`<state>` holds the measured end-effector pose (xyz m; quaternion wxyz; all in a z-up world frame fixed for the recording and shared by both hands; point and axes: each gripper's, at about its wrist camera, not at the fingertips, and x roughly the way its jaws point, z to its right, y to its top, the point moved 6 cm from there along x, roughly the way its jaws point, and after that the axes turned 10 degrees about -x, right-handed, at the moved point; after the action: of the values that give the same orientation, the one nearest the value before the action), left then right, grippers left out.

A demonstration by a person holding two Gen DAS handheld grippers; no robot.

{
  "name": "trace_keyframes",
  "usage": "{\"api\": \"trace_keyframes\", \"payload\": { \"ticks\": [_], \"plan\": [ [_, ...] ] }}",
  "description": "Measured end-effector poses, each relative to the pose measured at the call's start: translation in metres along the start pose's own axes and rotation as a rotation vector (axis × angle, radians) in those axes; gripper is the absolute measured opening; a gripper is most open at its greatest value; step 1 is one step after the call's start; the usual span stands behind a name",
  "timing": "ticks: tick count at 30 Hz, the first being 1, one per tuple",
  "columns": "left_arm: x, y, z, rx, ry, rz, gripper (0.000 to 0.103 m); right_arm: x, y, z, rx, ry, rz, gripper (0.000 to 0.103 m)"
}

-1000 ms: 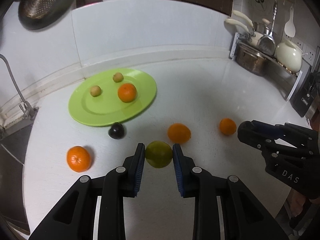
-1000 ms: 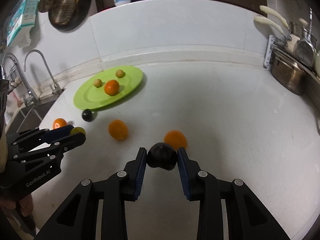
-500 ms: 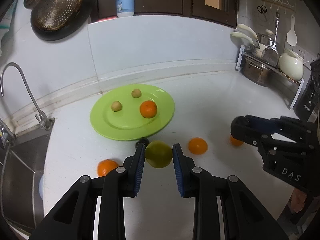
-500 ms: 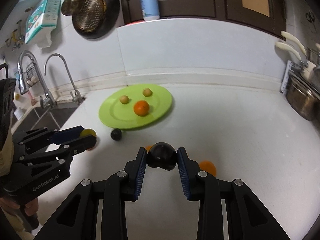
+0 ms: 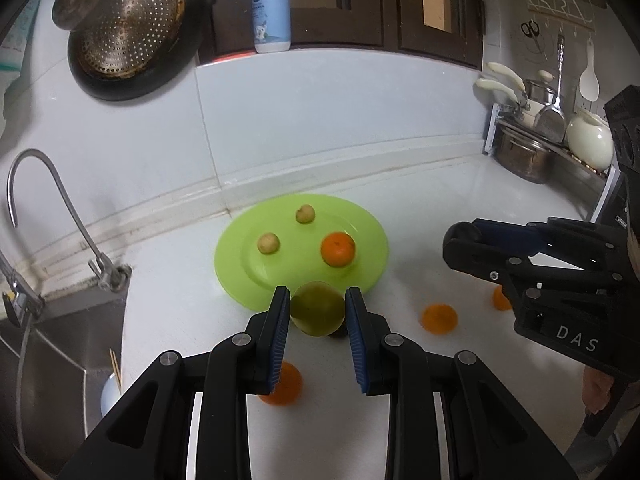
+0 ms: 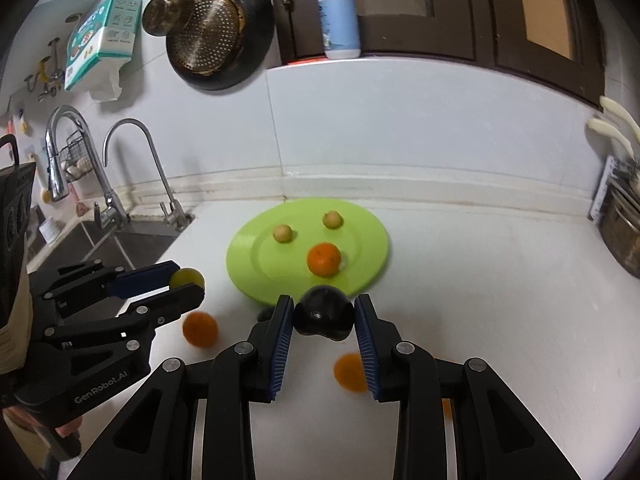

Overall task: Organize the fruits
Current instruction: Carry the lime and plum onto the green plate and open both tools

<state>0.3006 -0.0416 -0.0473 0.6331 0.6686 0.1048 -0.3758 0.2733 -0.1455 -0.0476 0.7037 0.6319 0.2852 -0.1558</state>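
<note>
My left gripper [image 5: 318, 312] is shut on a yellow-green fruit [image 5: 317, 314] and holds it above the near rim of the green plate [image 5: 240, 264]. My right gripper [image 6: 324, 318] is shut on a dark purple fruit [image 6: 324, 316], also above the plate's [image 6: 248, 280] near rim. The plate holds an orange [image 5: 338, 249] and two small tan fruits [image 5: 268, 243] [image 5: 305, 214]. Several oranges [image 5: 440, 319] [image 5: 282, 386] [image 6: 200, 329] [image 6: 350, 372] lie on the white counter. A small dark fruit [image 6: 265, 314] lies by the plate, mostly hidden.
A sink [image 5: 48, 344] with tap [image 5: 60, 200] is at the left. A pot rack [image 5: 532, 152] with a white kettle stands at the back right. A pan [image 5: 128, 36] hangs on the wall and a lotion bottle [image 5: 272, 8] stands on the ledge.
Both grippers have risen and moved toward the plate with their fruits held. The counter fruits now show lower in both views.
</note>
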Motion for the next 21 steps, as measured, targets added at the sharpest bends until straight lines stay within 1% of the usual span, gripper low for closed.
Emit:
{"api": "trace_keyframes", "payload": {
  "ticks": [6, 12, 16, 21],
  "plan": [
    [0.013, 0.016, -0.016, 0.024, -0.024, 0.006, 0.028, 0.023, 0.018, -0.009, 0.009, 0.017, -0.004, 0.032],
    [0.034, 0.024, -0.033, 0.043, -0.049, -0.013, 0.028, 0.051, 0.03, -0.014, 0.026, 0.019, -0.029, 0.032],
    [0.053, 0.024, -0.042, 0.054, -0.081, -0.046, 0.028, 0.071, 0.033, -0.018, 0.043, 0.032, -0.058, 0.032],
    [0.082, 0.023, -0.052, 0.068, -0.099, -0.094, 0.028, 0.101, 0.025, -0.02, 0.059, 0.03, -0.112, 0.032]
  ]
}}
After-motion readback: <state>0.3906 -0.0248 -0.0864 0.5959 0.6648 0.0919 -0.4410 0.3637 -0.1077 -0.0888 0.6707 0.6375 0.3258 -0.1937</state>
